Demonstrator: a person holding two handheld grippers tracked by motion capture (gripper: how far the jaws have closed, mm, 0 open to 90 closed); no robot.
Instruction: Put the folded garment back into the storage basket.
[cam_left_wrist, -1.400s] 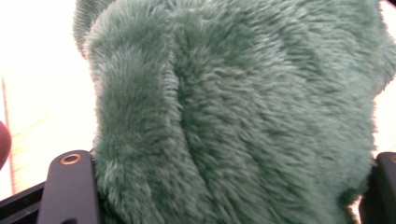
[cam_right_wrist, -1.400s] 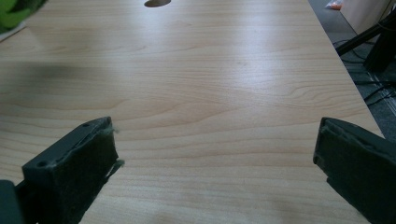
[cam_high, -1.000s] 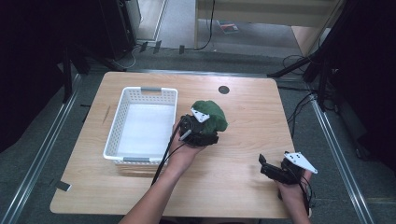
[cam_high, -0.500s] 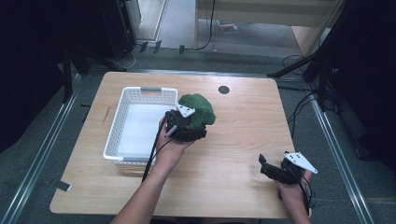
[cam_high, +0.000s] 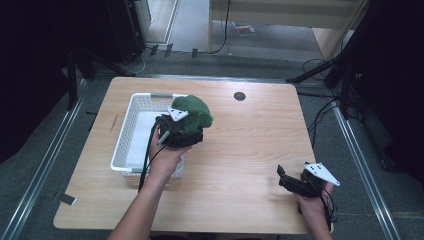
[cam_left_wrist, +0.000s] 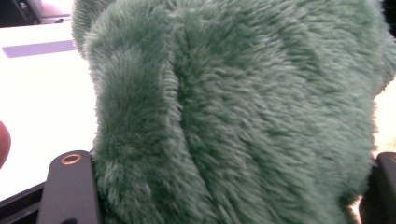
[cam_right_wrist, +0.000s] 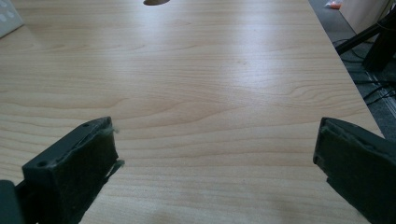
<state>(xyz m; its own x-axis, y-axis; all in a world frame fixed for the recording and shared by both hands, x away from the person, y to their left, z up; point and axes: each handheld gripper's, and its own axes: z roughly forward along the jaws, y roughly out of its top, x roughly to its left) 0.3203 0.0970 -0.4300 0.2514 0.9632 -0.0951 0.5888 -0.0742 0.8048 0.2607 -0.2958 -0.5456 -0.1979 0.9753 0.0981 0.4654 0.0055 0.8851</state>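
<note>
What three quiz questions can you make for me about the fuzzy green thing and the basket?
1. True or false: the left tongs hold the green plush toy.
2. Which is the toy above? A. the white basket's right rim B. the dark hole in the table C. the floor
3. Fill in: the right tongs are ____ and hold nothing.

Key: 1 true, fur fills the gap between the jaws in the left gripper view. 2 A. 3 open, with bare wooden table between the jaws.
</note>
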